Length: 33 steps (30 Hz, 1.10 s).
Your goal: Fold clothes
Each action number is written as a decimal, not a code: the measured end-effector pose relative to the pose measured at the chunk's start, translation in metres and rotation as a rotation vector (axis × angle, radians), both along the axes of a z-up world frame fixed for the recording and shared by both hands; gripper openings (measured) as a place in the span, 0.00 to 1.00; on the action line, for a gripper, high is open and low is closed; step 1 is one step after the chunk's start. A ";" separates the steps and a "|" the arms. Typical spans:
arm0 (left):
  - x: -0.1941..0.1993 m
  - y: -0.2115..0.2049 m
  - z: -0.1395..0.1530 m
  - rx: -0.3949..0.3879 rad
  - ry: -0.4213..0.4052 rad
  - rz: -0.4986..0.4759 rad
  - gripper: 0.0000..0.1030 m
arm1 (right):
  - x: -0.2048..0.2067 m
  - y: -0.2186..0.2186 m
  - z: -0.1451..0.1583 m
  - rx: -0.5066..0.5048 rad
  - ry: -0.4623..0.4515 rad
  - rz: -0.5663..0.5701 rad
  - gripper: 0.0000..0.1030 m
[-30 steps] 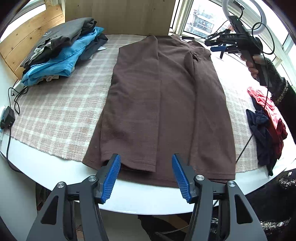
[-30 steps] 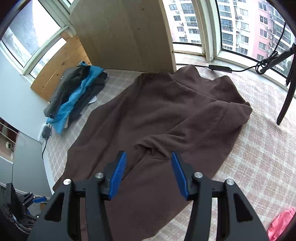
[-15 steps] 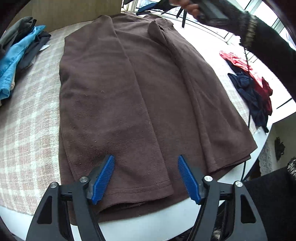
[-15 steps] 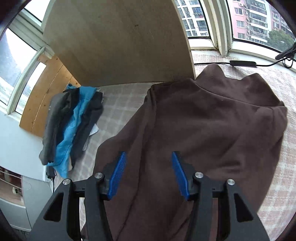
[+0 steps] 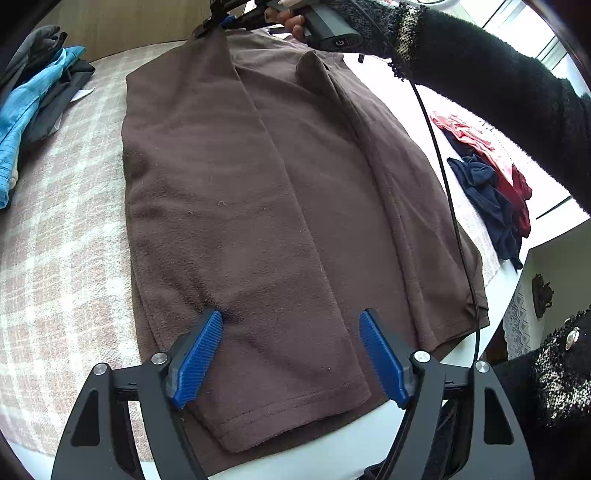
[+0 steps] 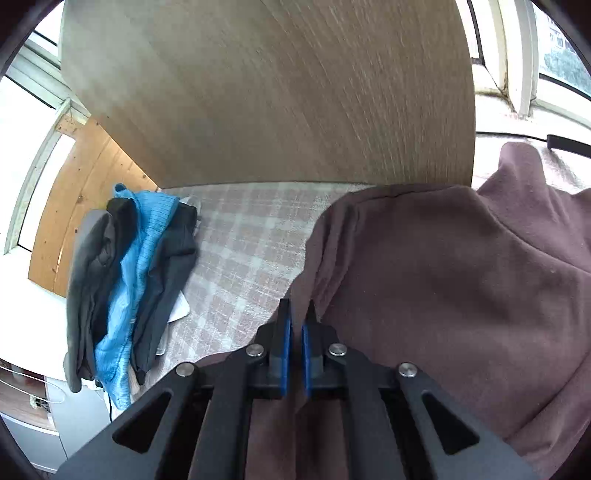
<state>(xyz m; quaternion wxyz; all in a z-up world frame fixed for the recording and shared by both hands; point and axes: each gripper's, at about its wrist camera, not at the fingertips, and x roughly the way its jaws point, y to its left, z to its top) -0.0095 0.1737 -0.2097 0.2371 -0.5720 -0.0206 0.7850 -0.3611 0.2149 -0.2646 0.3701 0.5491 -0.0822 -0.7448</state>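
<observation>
A brown garment point(image 5: 258, 206) lies lengthwise on the plaid cloth point(image 5: 62, 236), both side edges folded inward. My left gripper point(image 5: 291, 350) stands open over the hem end, its blue pads point(image 5: 199, 354) astride the folded left panel, the left tip touching the fabric. At the far end my right gripper point(image 5: 221, 24) is shut on the garment's top left corner, which rises to its tips. In the right wrist view the right gripper point(image 6: 297, 314) has its pads closed at the brown garment's point(image 6: 443, 280) edge.
A stack of blue, grey and black clothes point(image 5: 33, 96) lies at the far left, also seen as the stack point(image 6: 125, 280). Red and navy clothes point(image 5: 487, 177) sit at the right. A sleeve point(image 5: 498, 74) and cable point(image 5: 450, 206) cross the right side. A wooden panel point(image 6: 277, 92) stands behind.
The right gripper moved left to the garment's far corner and shut on it. The left gripper came down closer to the hem and its jaws widened.
</observation>
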 end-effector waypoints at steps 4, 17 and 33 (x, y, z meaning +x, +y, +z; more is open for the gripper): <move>0.001 0.001 -0.001 0.007 0.004 0.000 0.73 | -0.001 0.024 0.012 0.010 0.106 -0.074 0.04; 0.012 -0.038 0.023 -0.041 -0.002 0.071 0.72 | 0.048 0.079 0.075 0.003 0.107 -0.084 0.34; 0.013 0.048 0.024 -0.004 0.019 -0.147 0.73 | 0.260 0.192 0.005 0.253 0.065 -0.001 0.39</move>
